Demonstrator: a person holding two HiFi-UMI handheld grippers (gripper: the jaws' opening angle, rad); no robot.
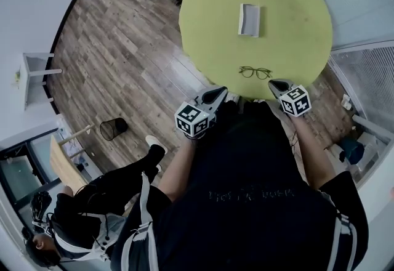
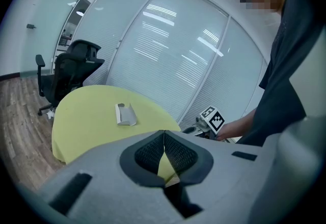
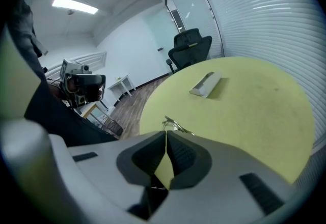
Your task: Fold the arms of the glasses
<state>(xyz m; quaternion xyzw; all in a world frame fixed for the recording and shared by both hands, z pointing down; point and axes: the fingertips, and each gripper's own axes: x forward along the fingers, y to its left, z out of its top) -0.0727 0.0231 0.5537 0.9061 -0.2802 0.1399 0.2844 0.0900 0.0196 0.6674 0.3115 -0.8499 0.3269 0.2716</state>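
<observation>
Near edge of round yellow-green table (image 1: pixel 295 29): thin wire-framed glasses (image 1: pixel 255 72); left gripper (image 2: pixel 164 131), right gripper (image 3: pixel 166 131) both pressed together, empty.

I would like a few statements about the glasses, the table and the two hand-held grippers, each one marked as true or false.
1. The glasses lie on the round yellow-green table. True.
2. The left hand-held gripper is holding the glasses. False: its jaws are together with nothing between them, short of the glasses.
3. The white case lies farther from the person than the glasses do. True.
4. The right hand-held gripper is wide open. False: its jaws are closed together and empty.
</observation>
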